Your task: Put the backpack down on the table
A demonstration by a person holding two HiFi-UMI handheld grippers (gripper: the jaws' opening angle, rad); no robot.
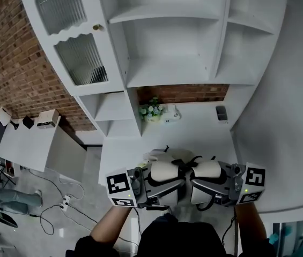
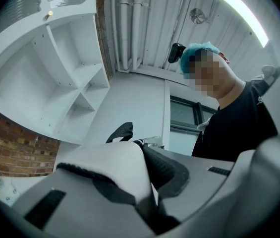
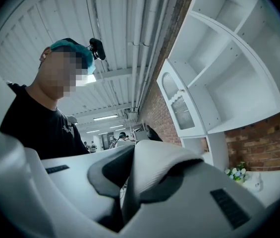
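The backpack (image 1: 185,164) is white with black webbing and hangs close in front of me, over the near edge of the white table (image 1: 194,135). My left gripper (image 1: 164,182) is shut on its left padded shoulder strap (image 1: 163,171). My right gripper (image 1: 200,182) is shut on the right strap (image 1: 207,169). In the left gripper view the white strap (image 2: 112,167), with its black mesh underside, lies pinched in the left gripper (image 2: 149,205). The right gripper view shows the other strap (image 3: 154,165) pinched in the right gripper (image 3: 120,205). The bag's body is mostly hidden.
A small pot of flowers (image 1: 151,110) and a dark small object (image 1: 221,113) stand at the table's back, under white shelving (image 1: 167,42). A brick wall (image 1: 6,52) is at the left. Cables lie on the floor (image 1: 60,202). The person (image 2: 229,118) shows behind both grippers.
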